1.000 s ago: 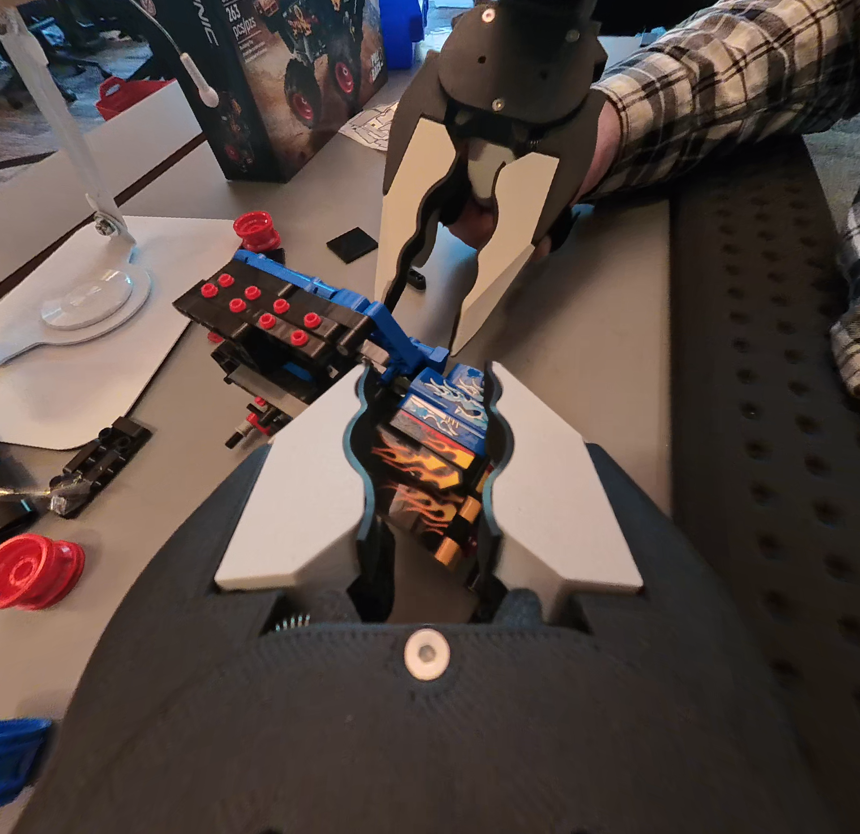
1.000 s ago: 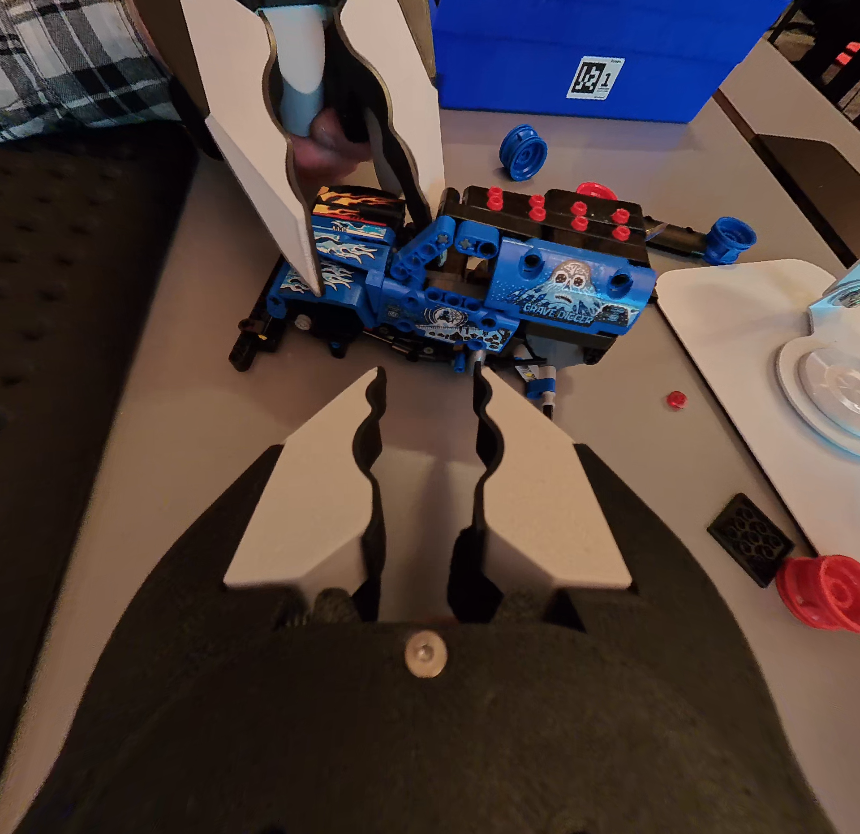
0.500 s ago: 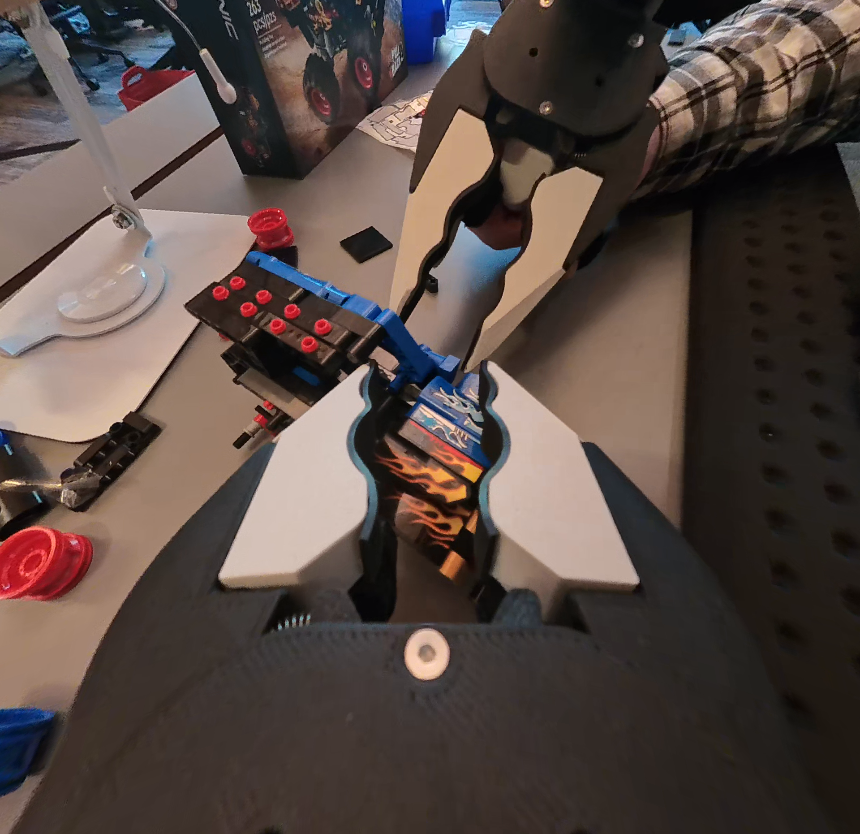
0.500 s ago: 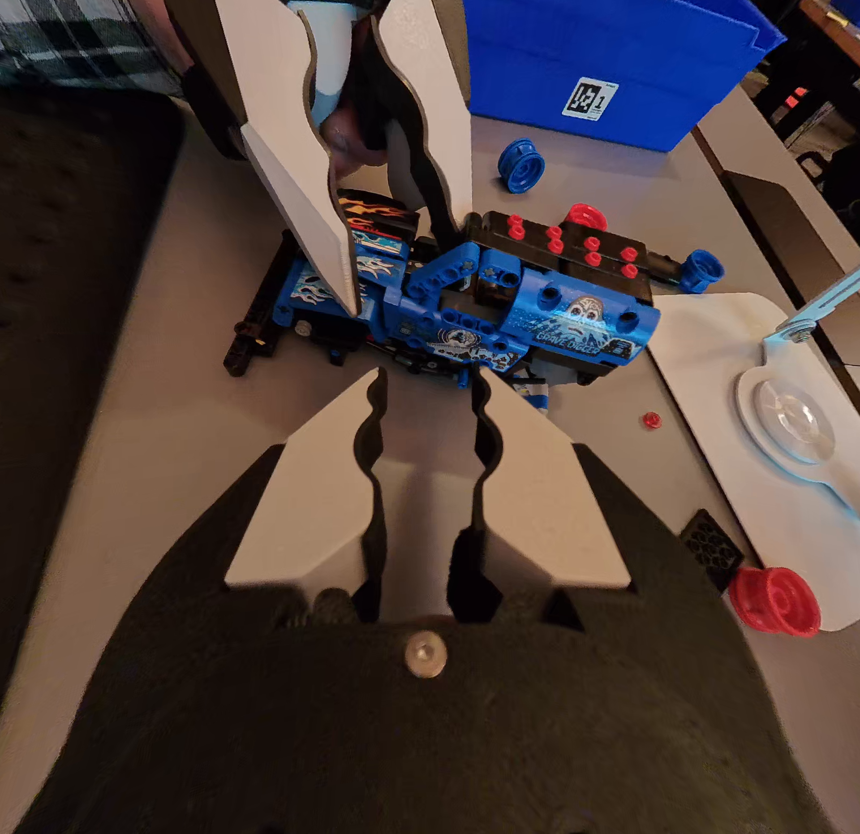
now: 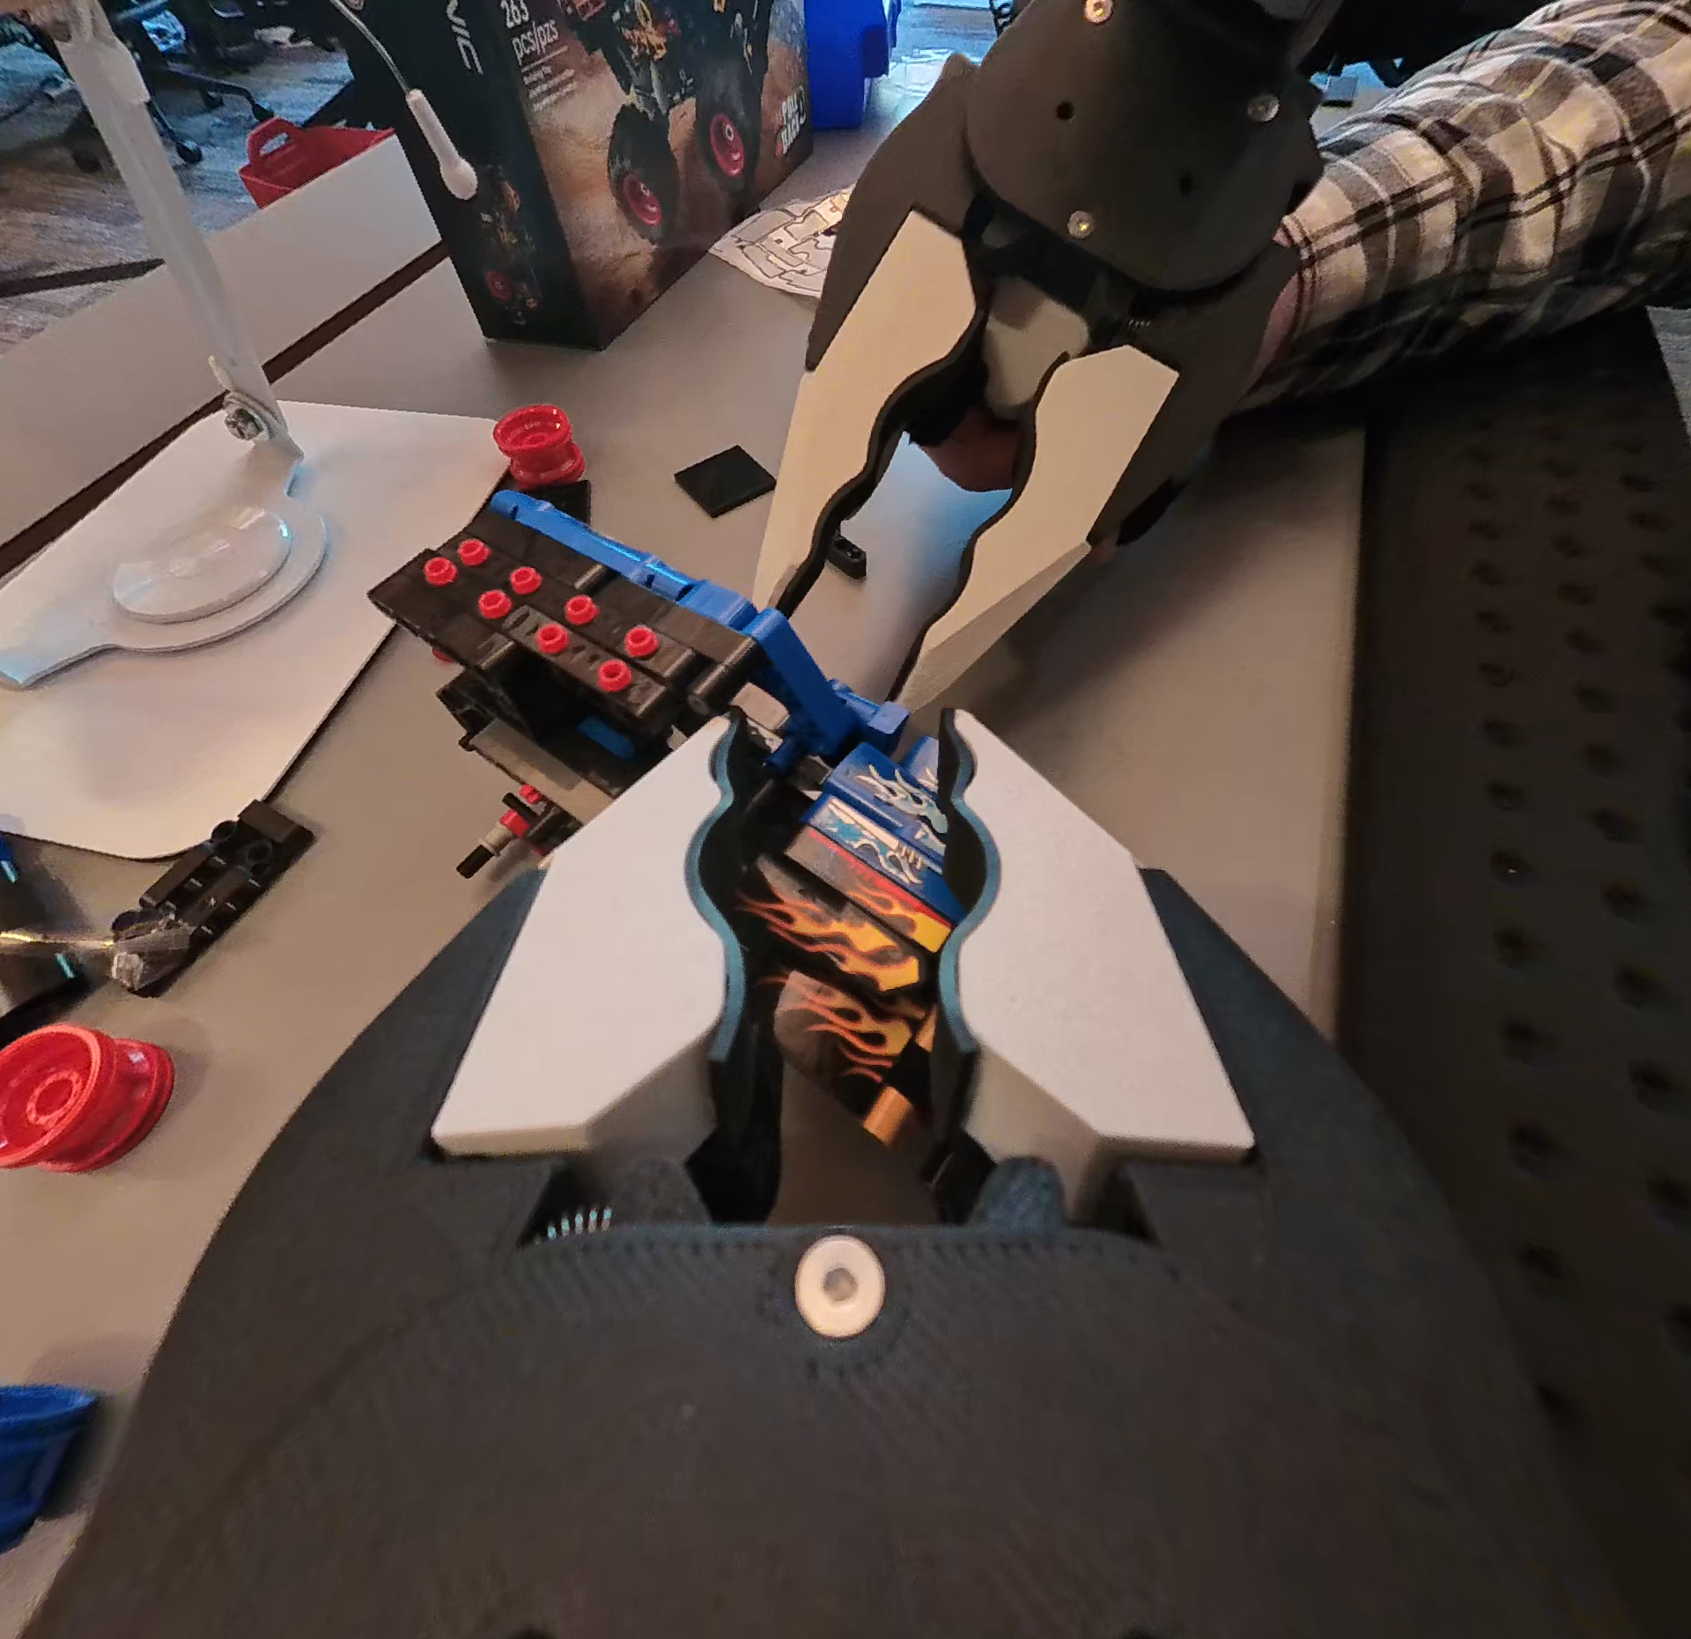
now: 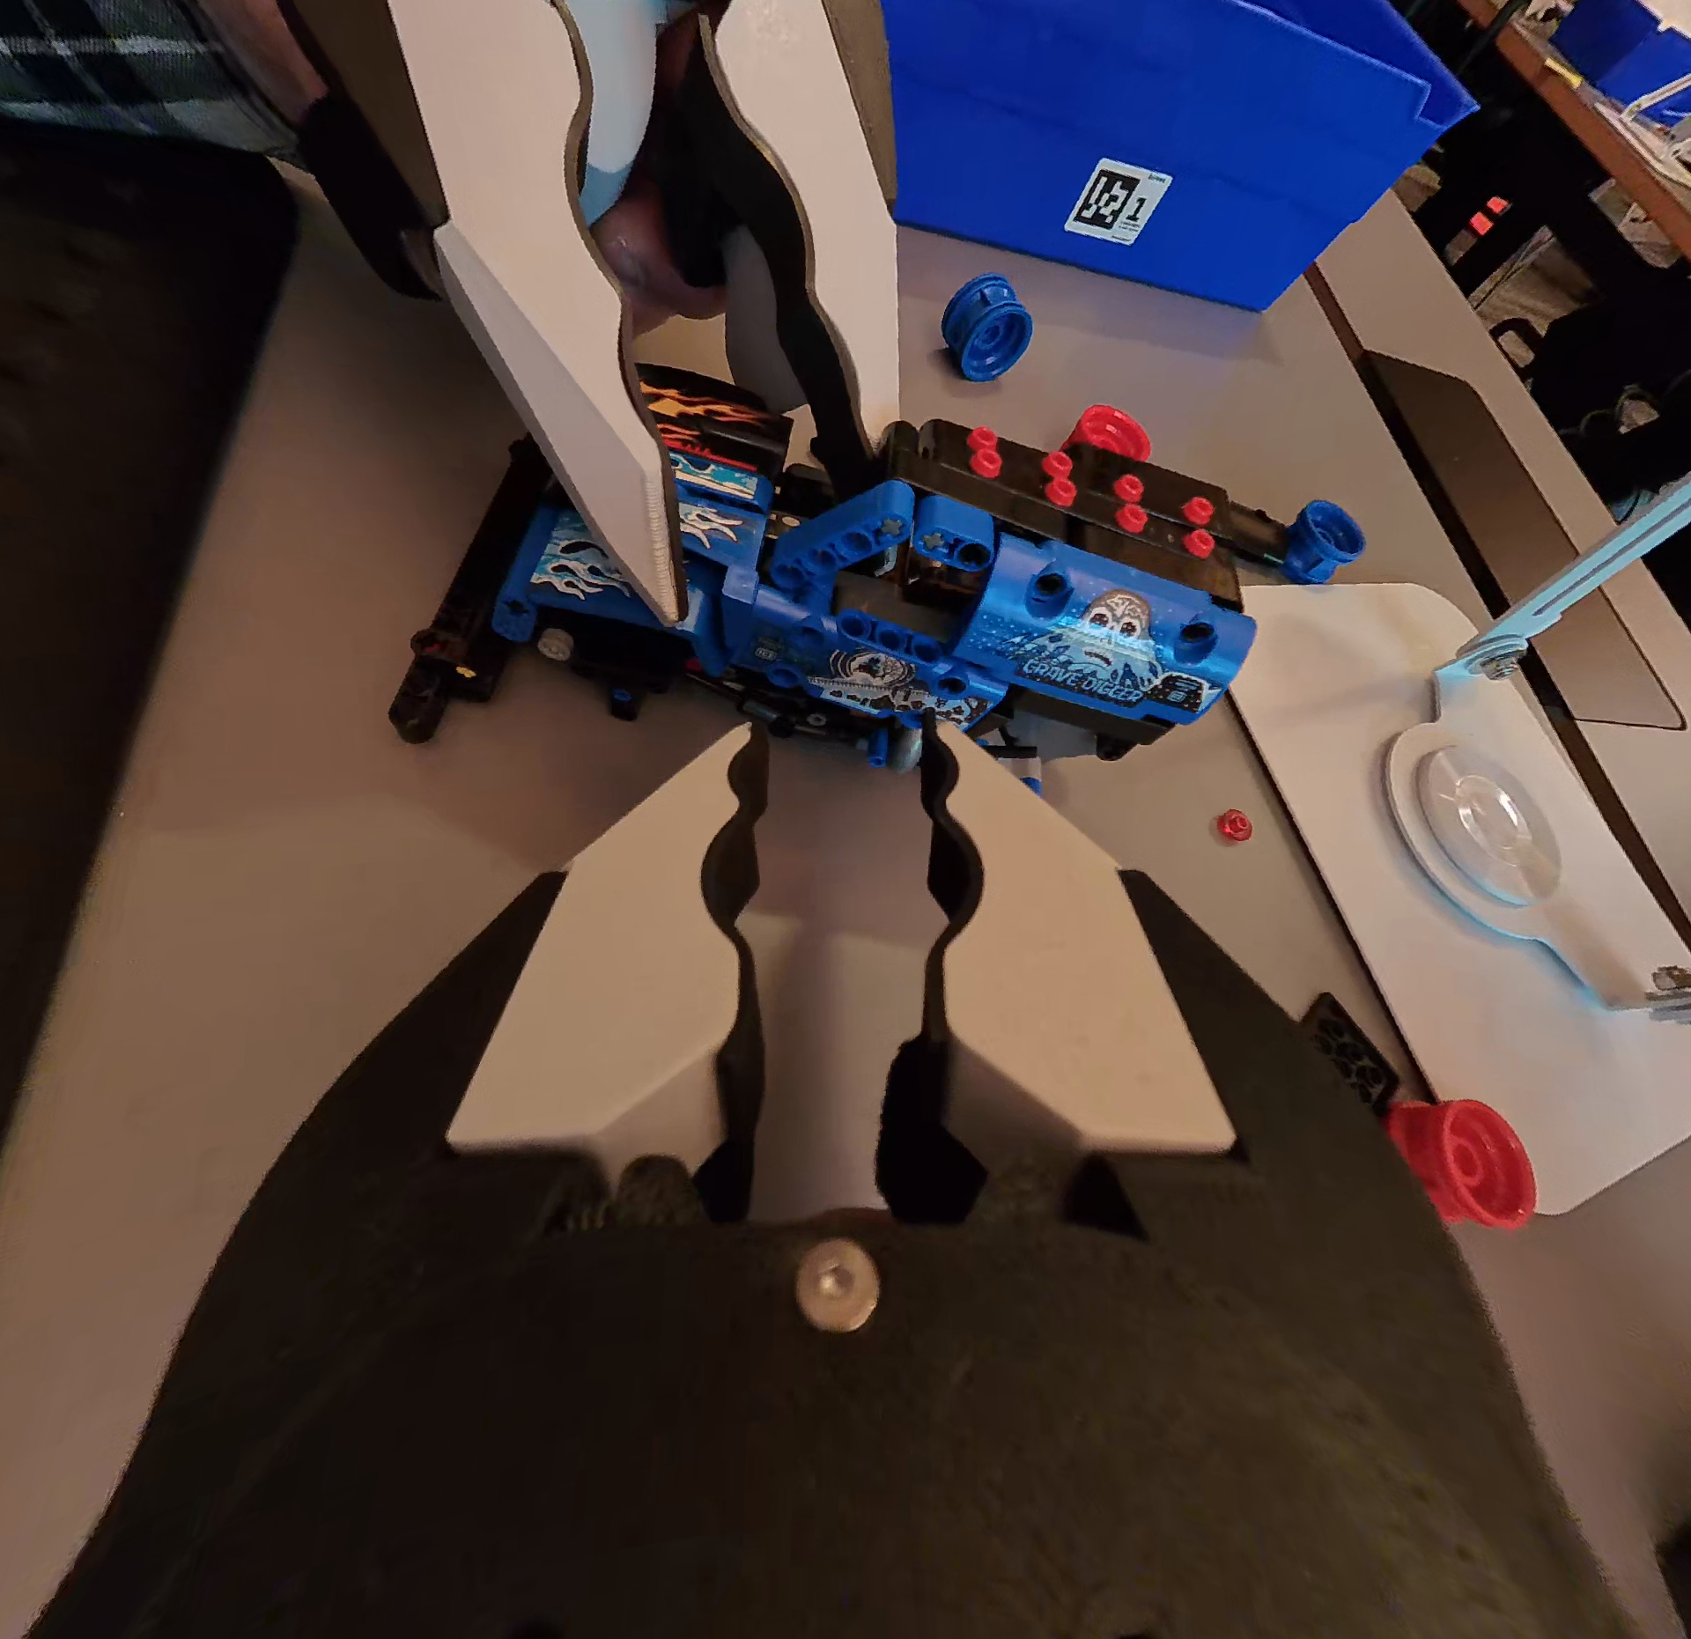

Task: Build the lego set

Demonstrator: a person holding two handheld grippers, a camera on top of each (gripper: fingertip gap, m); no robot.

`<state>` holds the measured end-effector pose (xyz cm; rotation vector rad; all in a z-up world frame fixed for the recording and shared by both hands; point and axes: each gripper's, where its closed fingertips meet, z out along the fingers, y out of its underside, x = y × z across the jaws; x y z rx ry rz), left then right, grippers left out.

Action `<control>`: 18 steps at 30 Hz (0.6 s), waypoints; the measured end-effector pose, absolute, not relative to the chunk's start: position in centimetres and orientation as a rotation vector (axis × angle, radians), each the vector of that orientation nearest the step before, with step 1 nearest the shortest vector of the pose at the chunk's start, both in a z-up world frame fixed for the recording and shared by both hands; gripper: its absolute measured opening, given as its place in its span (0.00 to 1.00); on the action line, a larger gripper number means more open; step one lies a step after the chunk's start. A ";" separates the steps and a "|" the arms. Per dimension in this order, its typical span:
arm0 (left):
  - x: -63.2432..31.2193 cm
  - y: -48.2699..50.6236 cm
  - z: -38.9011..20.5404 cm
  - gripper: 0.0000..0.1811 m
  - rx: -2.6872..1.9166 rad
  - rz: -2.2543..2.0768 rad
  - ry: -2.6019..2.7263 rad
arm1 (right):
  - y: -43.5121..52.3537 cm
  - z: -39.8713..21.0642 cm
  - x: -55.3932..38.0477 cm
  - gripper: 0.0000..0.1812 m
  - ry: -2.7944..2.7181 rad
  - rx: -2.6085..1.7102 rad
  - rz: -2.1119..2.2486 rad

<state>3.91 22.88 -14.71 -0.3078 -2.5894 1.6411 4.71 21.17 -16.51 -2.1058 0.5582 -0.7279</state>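
While gripped, blue-black flame-decaled lego truck (image 6: 915, 589)

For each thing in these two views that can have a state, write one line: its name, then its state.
Left gripper: jaws shut on the truck's flame-stickered end.
Right gripper: jaws open, empty, near the truck's side.
Lego truck: part-built, wheel-less, on the table.
Red wheel hub: loose, unmounted.
Blue wheel hub: loose, unmounted.
Blue bin: contents hidden.
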 end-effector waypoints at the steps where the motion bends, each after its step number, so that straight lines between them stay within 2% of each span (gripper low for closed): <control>1: 4.0 22.9 -14.7 0.22 -0.304 1.641 -2.590 | 21.2 -16.5 4.7 0.18 0.556 -2.107 -0.735; 18: 4.4 22.9 -14.7 0.22 -0.273 1.646 -2.602 | 21.3 -16.4 4.7 0.17 0.533 -2.120 -0.771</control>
